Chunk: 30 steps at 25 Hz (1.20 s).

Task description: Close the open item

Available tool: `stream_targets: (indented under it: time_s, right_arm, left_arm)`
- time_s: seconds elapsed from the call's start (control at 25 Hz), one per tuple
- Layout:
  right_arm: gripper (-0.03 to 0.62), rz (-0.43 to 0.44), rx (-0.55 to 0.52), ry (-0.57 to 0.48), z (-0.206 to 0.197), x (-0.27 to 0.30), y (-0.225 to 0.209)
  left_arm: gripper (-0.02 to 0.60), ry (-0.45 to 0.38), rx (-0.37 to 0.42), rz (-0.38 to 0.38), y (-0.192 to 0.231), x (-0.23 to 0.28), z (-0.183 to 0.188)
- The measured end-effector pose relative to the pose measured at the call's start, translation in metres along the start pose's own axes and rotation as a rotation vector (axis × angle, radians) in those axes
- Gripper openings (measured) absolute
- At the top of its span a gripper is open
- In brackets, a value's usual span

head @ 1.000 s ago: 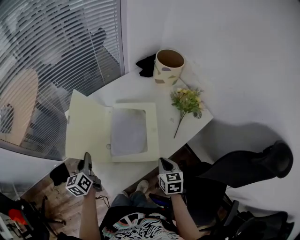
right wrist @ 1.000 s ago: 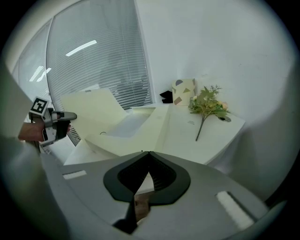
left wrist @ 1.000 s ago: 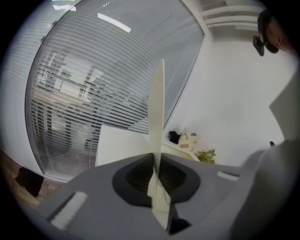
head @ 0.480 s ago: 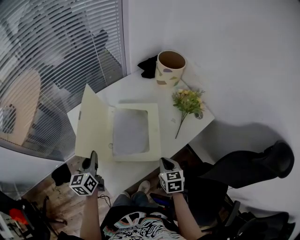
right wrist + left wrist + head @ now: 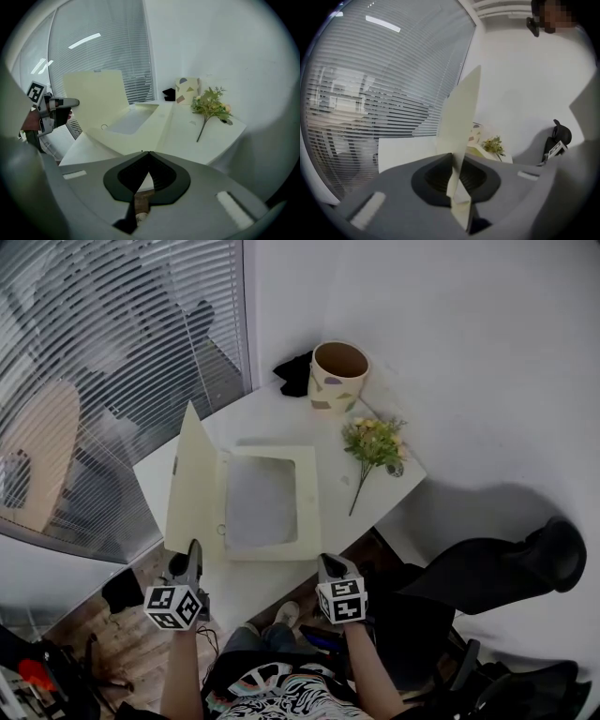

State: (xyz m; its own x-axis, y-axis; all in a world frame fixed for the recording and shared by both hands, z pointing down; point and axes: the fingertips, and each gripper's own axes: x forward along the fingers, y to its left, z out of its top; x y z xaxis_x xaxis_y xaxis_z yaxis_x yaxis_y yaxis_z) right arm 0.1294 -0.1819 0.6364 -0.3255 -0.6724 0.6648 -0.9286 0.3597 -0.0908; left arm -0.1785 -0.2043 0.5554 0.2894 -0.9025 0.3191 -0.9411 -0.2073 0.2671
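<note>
I'm gripping 1 cream folder's cover (image 5: 192,486) w/ my left gripper (image 5: 452,157), jaws clamped on its edge. The cover's standing nearly upright beside the folder base (image 5: 307,498), which is lying flat on the white table (image 5: 272,413). My right gripper (image 5: 147,153) is hovering at the near table edge, jaws together, empty. Also sitting there: 1 cup (image 5: 337,374), 1 flower sprig (image 5: 375,442), 1 black cloth (image 5: 295,371).

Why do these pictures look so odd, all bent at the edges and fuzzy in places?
Left gripper view: fisheye circle, black corners, blinds bowed; the folder cover clamped in the left tool blurs up close; a mosaic patch top right. Right gripper view: same bending, the shut right tool soft, flowers sharp. Head view: grey shadow beside the table.
</note>
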Motion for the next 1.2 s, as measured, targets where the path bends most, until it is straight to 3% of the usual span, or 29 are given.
stream_targets:
  time_s: [0.48,1.2]
  right_arm:
    - [-0.002,0.018,0.038,-0.005,0.0,-0.001,0.001]
    - [-0.002,0.044,0.042,-0.011,0.0,-0.002,0.003]
  left_arm:
    - [0.08,0.051,0.186,-0.062,-0.029,0.008,-0.001]
    - [0.092,0.112,0.354,-0.15,-0.075,0.018,-0.011]
